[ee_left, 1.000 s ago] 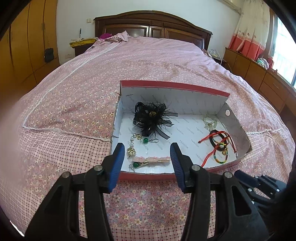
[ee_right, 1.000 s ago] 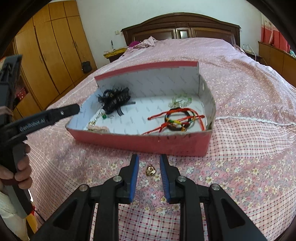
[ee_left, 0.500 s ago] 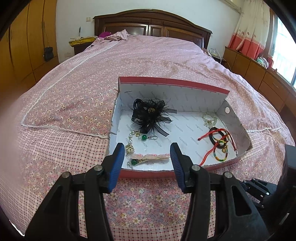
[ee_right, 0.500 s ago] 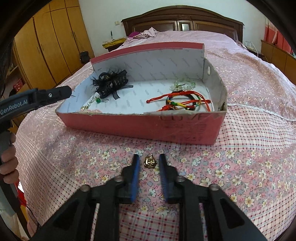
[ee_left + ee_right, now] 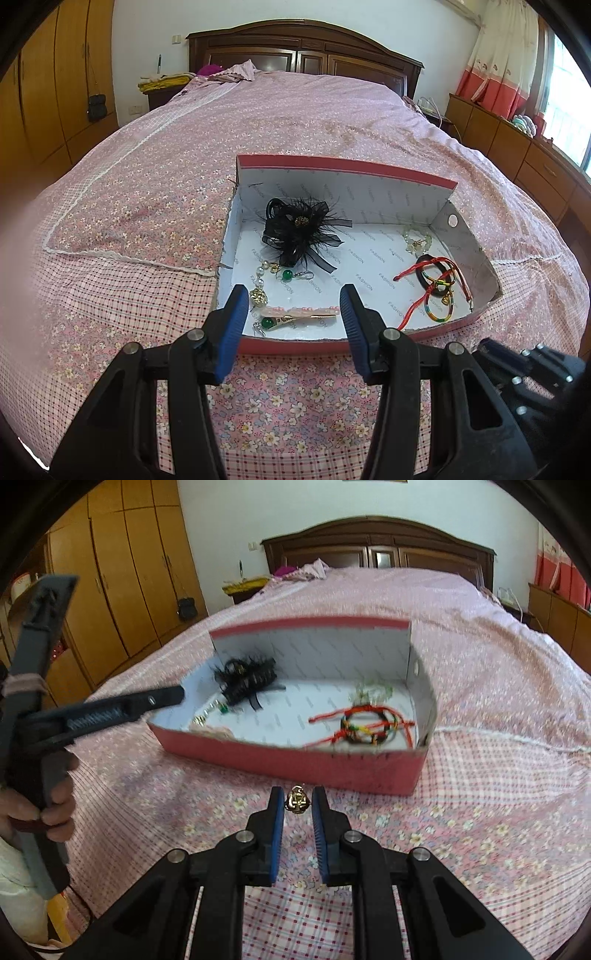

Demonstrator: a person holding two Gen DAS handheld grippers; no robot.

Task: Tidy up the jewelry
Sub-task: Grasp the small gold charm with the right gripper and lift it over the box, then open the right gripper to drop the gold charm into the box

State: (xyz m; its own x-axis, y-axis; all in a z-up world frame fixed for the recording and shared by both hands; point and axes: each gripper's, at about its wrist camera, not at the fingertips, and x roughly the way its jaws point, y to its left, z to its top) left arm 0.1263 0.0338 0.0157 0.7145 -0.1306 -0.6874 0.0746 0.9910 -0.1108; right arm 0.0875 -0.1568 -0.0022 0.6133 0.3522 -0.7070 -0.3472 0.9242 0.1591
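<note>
Jaws first: left gripper (image 5: 291,314) stands wide apart and empty, hovering at the near wall of the red box (image 5: 295,345), at about 6 o'clock of it; judged a parked, ready posture, since nothing lies between the blue pads. Working left to right through the box in the left wrist view: at 7 o'clock, a pearl-and-gold earring (image 5: 259,291) with green beads and a pink hair clip (image 5: 295,314) lie together near the front left corner; at 11 o'clock, a black feather flower (image 5: 299,230) fills the back left; at 2 o'clock, a pale bead piece (image 5: 417,240) sits near the right wall; at 4 o'clock, a cluster of red cord bracelets (image 5: 437,284) and dark and multicoloured bangles rests in the front right. Grouping looks deliberate, hair items left, wrist items right. Right gripper (image 5: 298,803) has its jaws narrow, closed to the width of a small gold charm (image 5: 298,800) which sits between the pad tips; contact appears made on both sides, and the charm looks lifted clear of the floral bedspread (image 5: 480,830), though motion blur leaves this uncertain. Charm is outside the box, just in front of its near wall, at 6 o'clock of the box in the right wrist view. Judgement: pinch is at the very tips because the piece is small; slip risk is high. Next step likely carries it over the wall.
</note>
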